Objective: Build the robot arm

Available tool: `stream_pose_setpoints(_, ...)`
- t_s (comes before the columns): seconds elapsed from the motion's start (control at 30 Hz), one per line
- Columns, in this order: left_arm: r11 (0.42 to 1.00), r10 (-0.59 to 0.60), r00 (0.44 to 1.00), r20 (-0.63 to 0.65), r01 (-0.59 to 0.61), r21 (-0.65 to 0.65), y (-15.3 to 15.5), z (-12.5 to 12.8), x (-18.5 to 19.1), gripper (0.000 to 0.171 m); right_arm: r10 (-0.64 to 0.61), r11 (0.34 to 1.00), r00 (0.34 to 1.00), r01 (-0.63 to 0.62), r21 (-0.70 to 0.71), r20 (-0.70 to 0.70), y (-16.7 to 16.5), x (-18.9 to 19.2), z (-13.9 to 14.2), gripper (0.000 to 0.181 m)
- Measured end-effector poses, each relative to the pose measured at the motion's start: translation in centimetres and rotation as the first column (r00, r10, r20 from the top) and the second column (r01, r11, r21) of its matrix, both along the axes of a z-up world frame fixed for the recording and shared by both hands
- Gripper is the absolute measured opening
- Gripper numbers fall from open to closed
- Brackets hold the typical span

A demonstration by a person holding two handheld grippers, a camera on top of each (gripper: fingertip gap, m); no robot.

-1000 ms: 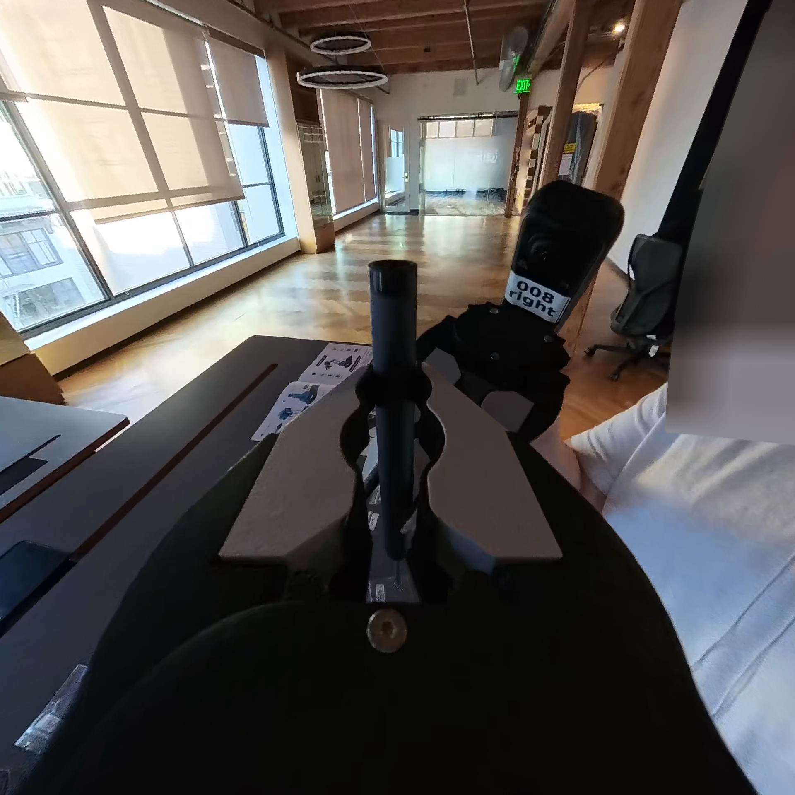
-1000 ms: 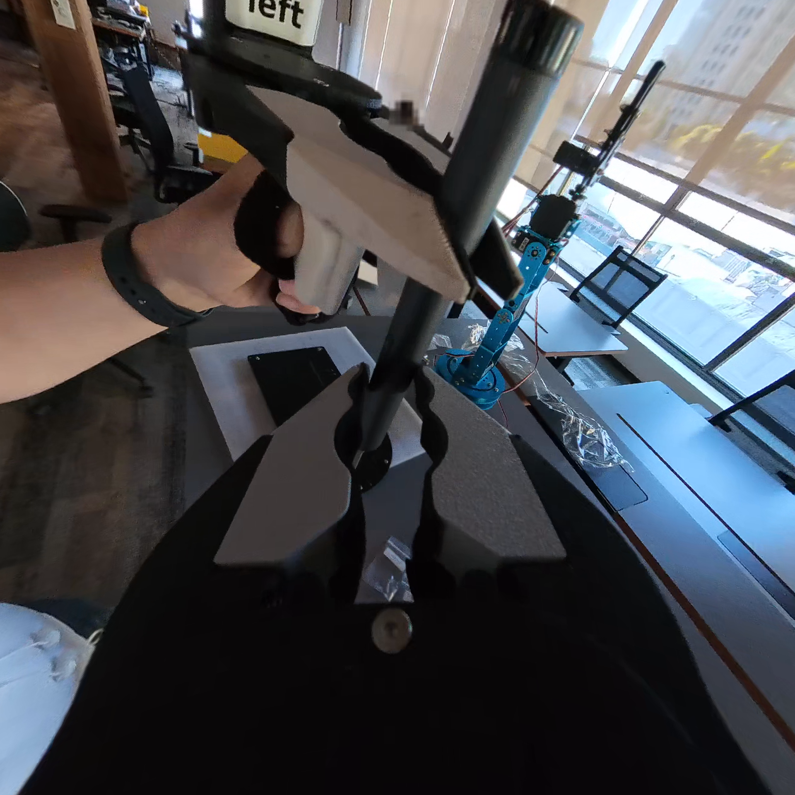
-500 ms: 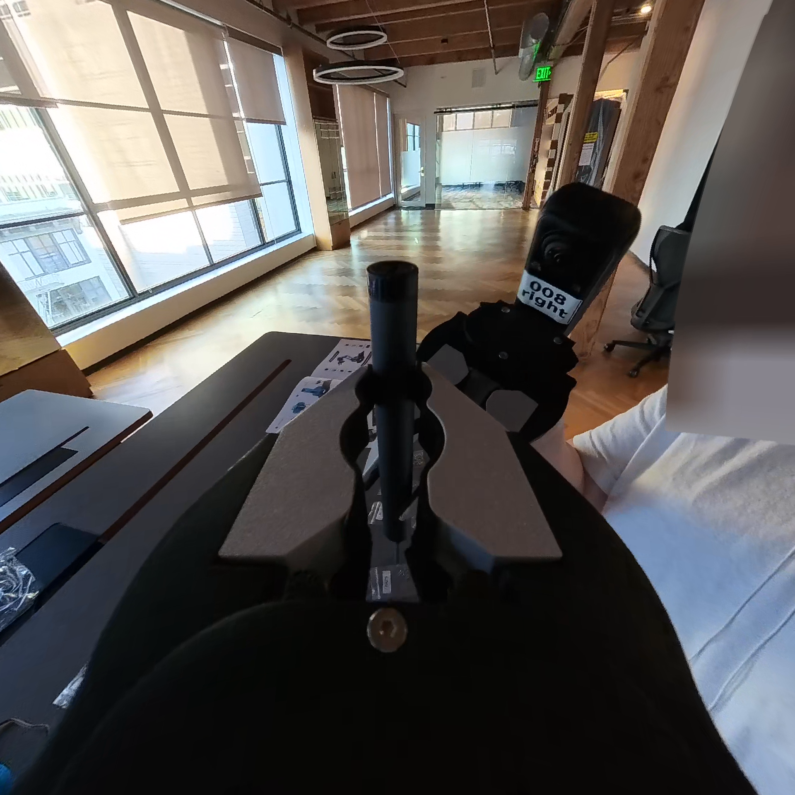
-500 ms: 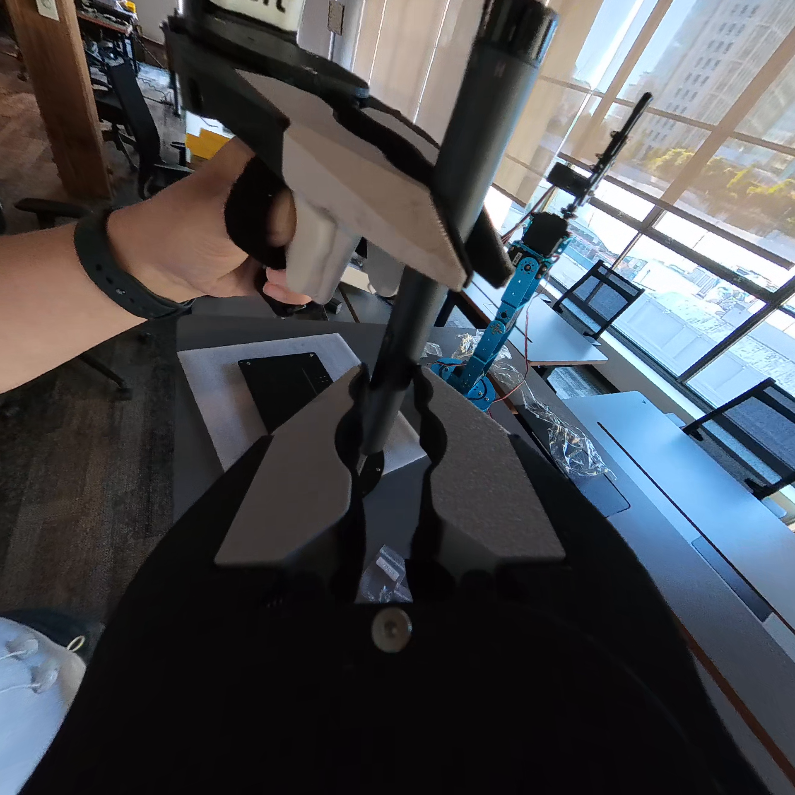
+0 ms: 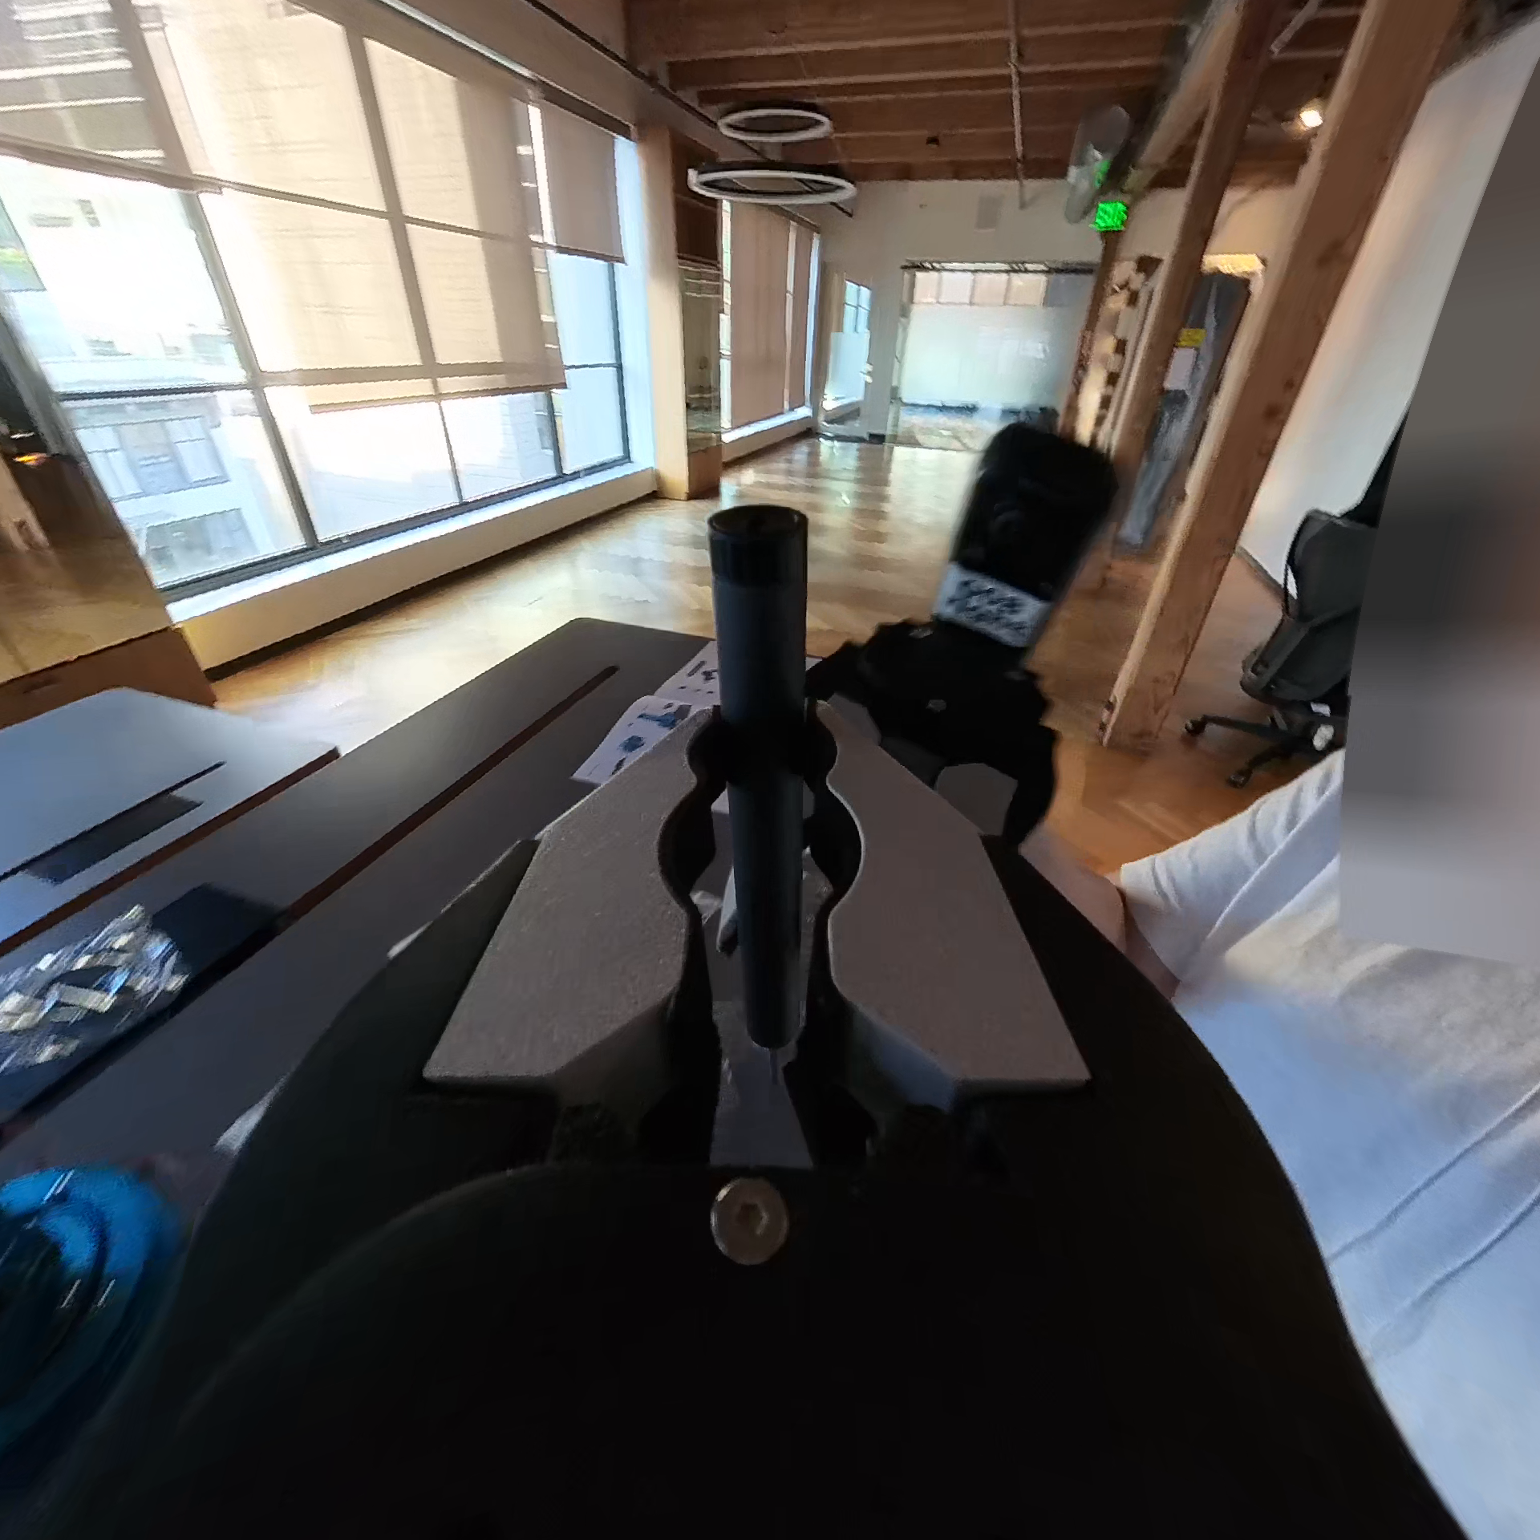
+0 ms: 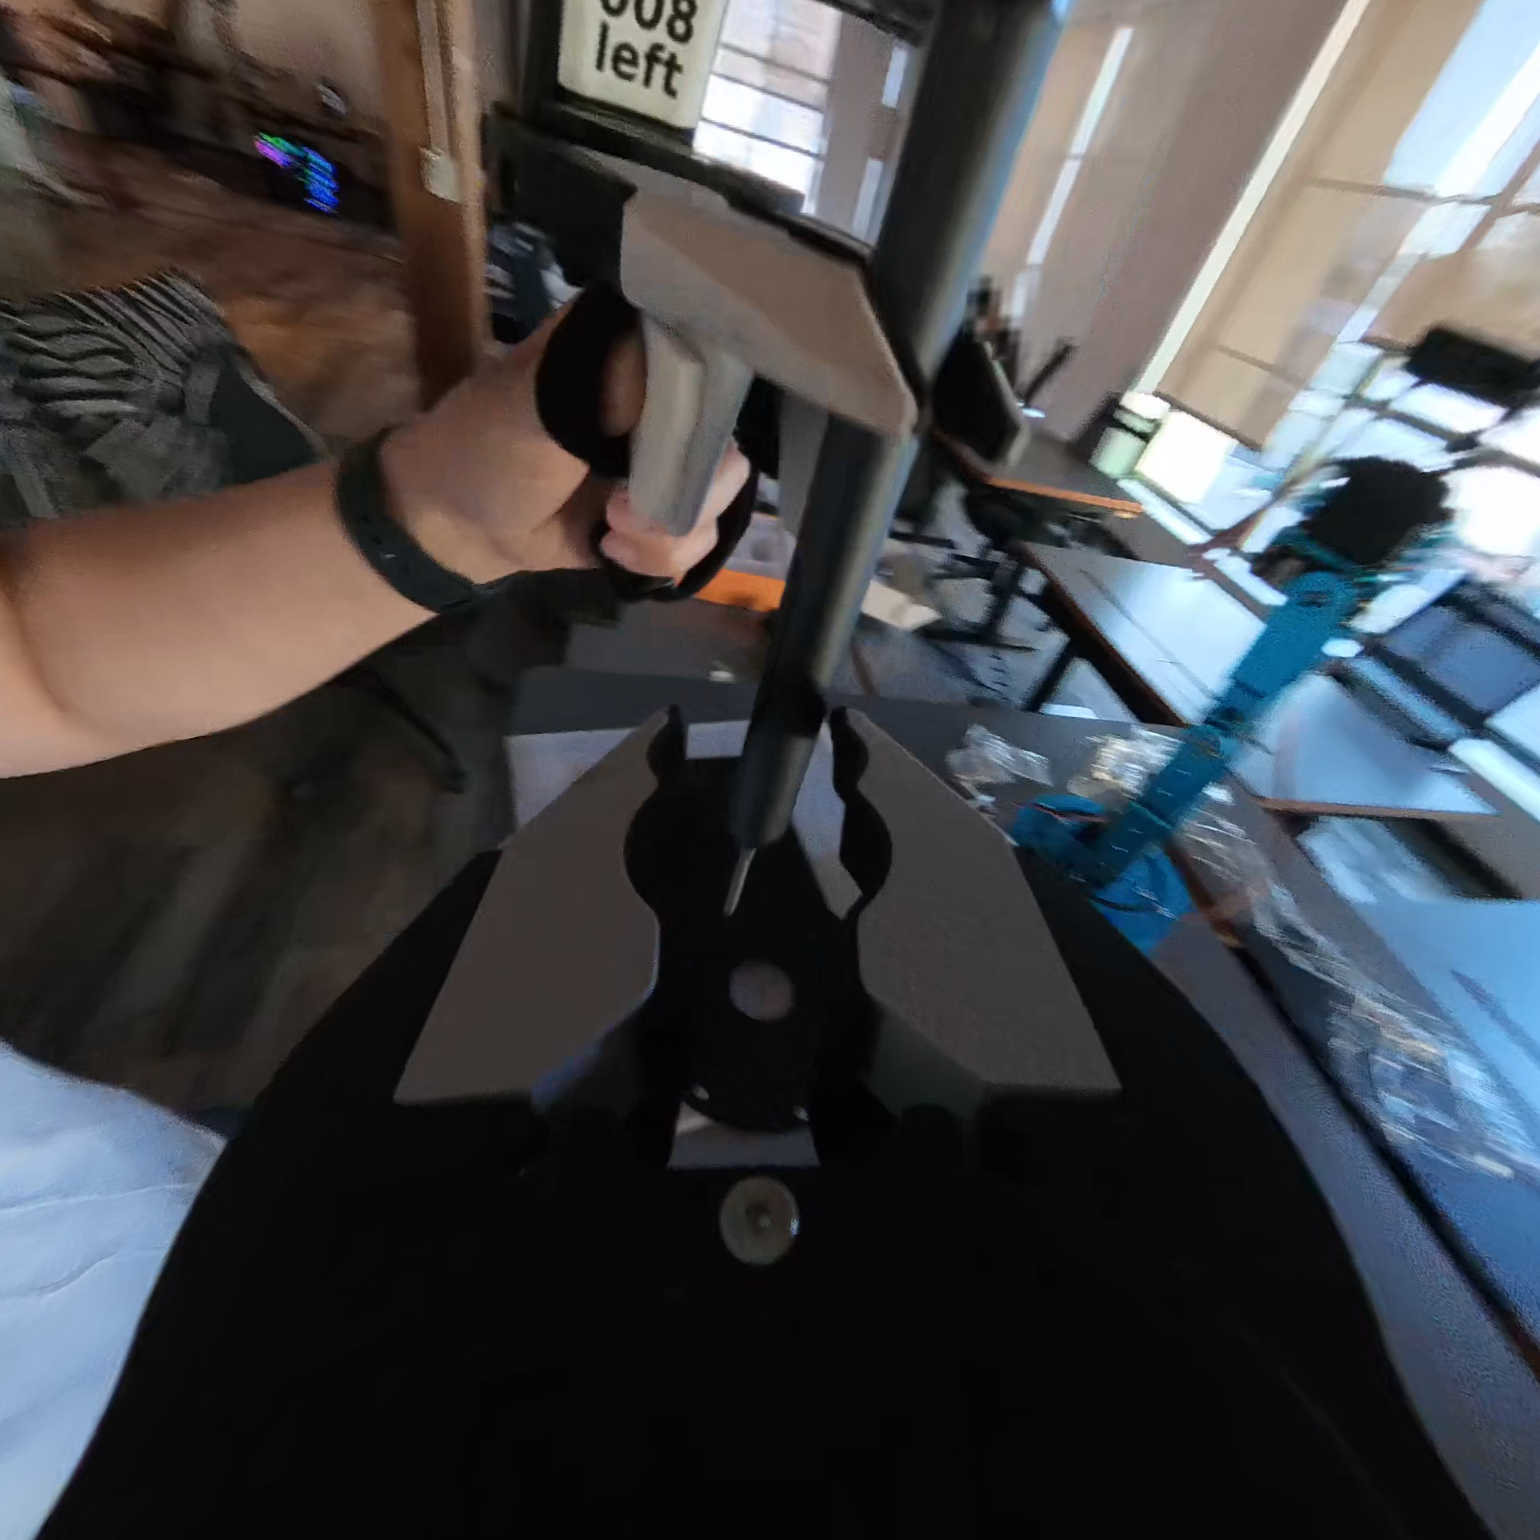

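A dark screwdriver (image 5: 760, 842) is pinched upright by the left hand-held gripper (image 5: 760, 750); its tip hangs between the spread right hand-held gripper (image 6: 754, 733) fingers.

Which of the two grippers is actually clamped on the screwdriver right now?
The left gripper: its fingers pinch the screwdriver shaft. The right gripper is open, fingers spread, with the screwdriver tip hanging free between them.

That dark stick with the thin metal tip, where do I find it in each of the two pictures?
Left wrist view: the screwdriver stands upright at centre, clamped in the left gripper.
Right wrist view: the same screwdriver slants down from the top; its tip sits between the right gripper's open jaws.
Shared landmark: the blue robot arm, at the left view's lower left corner.
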State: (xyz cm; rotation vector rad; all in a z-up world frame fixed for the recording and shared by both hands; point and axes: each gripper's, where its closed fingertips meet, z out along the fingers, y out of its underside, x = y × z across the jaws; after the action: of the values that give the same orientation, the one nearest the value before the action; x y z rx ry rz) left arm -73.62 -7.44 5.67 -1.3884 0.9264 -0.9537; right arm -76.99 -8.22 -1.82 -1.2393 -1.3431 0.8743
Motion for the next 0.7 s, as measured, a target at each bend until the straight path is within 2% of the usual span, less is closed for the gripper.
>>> stream_pose_setpoints(0.07, 1.000, 0.022, 1.000, 0.020, -0.022, -0.019, 0.1, -0.5, -3.0, 0.015, 0.107, 0.988, 0.994, -0.110, -0.108, -0.032, -0.1, -2.1, -1.1, 0.044)
stream_pose_setpoints(0.13, 0.998, 0.052, 0.998, 0.033, -0.050, -0.042, 0.3, -1.6, -6.3, 0.015, 0.190, 0.958, 0.980, -0.197, -0.209, -0.052, 0.0, -4.5, -2.4, 0.044)
stream_pose_setpoints(0.23, 0.993, 0.084, 0.995, 0.052, -0.079, -0.090, 1.0, -3.6, -11.2, 0.015, 0.221, 0.931, 0.973, -0.231, -0.283, -0.066, 0.9, -9.4, -4.0, 0.052)
stream_pose_setpoints(0.37, 0.985, 0.076, 0.996, 0.046, -0.068, -0.157, 1.8, -5.9, -16.9, 0.016, 0.247, 0.912, 0.961, -0.273, -0.305, -0.124, 0.9, -17.2, -5.1, 0.057)
stream_pose_setpoints(0.4, 0.985, 0.062, 0.997, 0.037, -0.055, -0.165, 1.9, -6.4, -18.1, 0.016, 0.261, 0.903, 0.958, -0.285, -0.323, -0.116, 0.7, -19.1, -5.6, 0.053)
stream_pose_setpoints(0.43, 0.985, 0.051, 0.998, 0.030, -0.045, -0.168, 2.0, -6.9, -19.2, 0.016, 0.262, 0.903, 0.960, -0.279, -0.326, -0.097, 0.8, -20.8, -6.4, 0.039)
stream_pose_setpoints(0.47, 0.985, 0.042, 0.999, 0.026, -0.037, -0.168, 2.2, -7.4, -20.2, 0.016, 0.268, 0.909, 0.961, -0.277, -0.313, -0.070, 0.8, -22.1, -7.2, 0.017)
stream_pose_setpoints(0.57, 0.987, 0.023, 1.000, -0.004, -0.023, -0.159, 2.8, -8.9, -23.0, 0.015, 0.220, 0.914, 0.974, -0.228, -0.336, -0.063, 1.7, -24.7, -8.7, 0.016)
stream_pose_setpoints(0.7, 0.969, -0.051, 0.998, 0.039, 0.058, -0.242, 3.5, -10.2, -24.7, 0.016, 0.205, 0.904, 0.977, -0.211, -0.371, -0.055, 2.7, -25.6, -10.4, 0.015)
